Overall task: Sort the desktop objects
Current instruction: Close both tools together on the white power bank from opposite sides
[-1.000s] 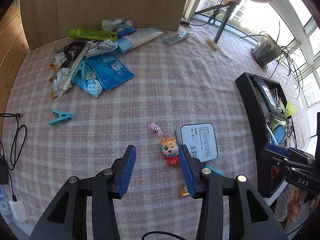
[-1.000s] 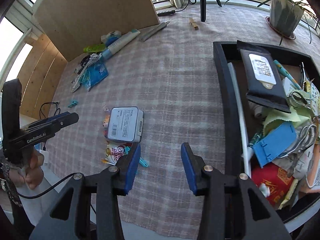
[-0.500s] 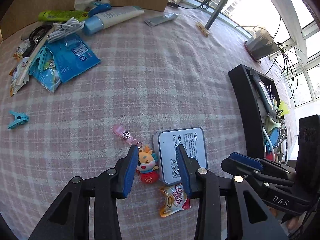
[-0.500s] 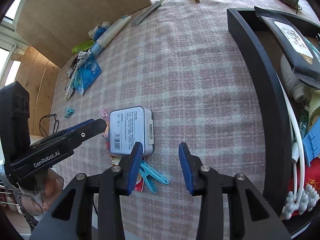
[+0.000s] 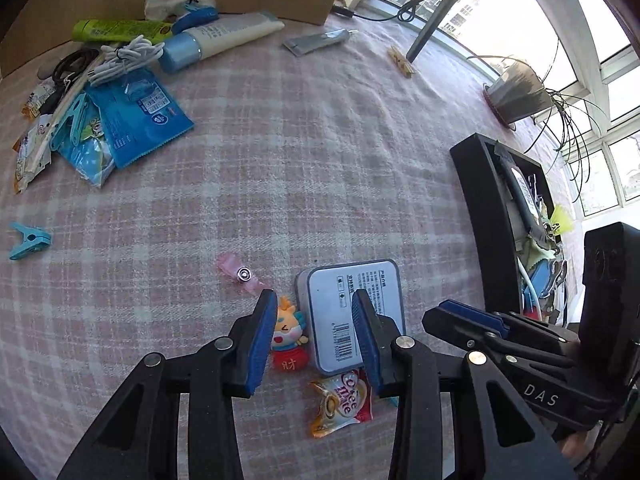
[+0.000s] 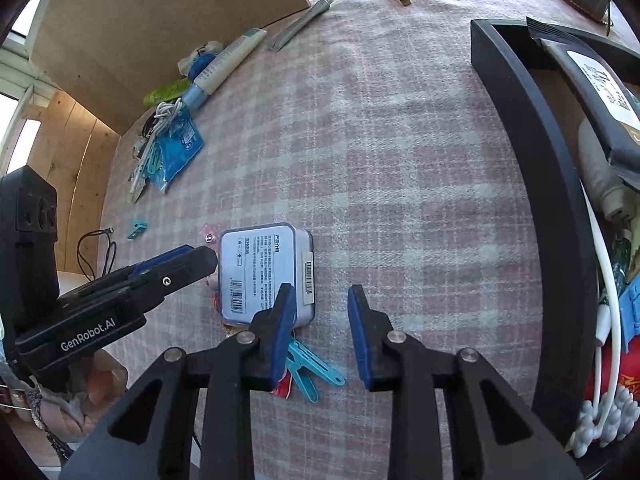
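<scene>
Hovering low over the checked table [image 5: 320,168], the left gripper [image 5: 312,332] holds its fingers partly apart, straddling a small cartoon figure keychain [image 5: 289,338] and the left part of a flat grey tin [image 5: 352,312]; the pads press on neither. A coffee creamer sachet [image 5: 340,404] lies just below the tin. The right gripper [image 6: 320,328] is closing its fingers, with only bare cloth between them; its left finger stands in front of the tin's near corner, and a teal clothes peg [image 6: 312,368] lies just beneath it. The black tray [image 6: 548,184], already filled with clutter, sits at the right, apart from the tin
</scene>
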Motion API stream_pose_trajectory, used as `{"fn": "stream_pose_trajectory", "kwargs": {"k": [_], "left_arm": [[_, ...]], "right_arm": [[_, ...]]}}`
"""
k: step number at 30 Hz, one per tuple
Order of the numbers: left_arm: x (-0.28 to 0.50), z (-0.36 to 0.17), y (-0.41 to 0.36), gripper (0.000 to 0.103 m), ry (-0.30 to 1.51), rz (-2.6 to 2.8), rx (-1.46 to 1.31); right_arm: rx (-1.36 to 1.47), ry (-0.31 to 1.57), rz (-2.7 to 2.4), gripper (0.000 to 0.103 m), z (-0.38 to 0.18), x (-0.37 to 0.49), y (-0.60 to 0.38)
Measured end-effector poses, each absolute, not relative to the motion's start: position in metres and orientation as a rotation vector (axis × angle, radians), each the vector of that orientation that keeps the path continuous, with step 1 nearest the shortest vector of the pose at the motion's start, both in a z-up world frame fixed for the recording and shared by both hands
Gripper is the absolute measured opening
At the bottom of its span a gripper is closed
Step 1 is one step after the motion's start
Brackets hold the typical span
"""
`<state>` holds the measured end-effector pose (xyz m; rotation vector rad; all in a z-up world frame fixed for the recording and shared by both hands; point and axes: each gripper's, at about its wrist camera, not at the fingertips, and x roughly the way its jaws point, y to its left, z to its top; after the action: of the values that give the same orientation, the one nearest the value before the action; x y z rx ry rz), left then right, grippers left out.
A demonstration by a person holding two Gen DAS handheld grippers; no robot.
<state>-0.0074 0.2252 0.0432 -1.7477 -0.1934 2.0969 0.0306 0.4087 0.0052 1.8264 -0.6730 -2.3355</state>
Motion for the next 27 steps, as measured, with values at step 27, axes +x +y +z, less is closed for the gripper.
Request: {"fn": "stream_pose_trajectory", "kwargs": {"k": [27], "left_arm": [[-0.012,0.022,0.24,0.036,-0.302,2.019,-1.825]], "right_arm": [[1.807,-0.767,-2.201,0.02,-0.011,0.02,0.401]]}}
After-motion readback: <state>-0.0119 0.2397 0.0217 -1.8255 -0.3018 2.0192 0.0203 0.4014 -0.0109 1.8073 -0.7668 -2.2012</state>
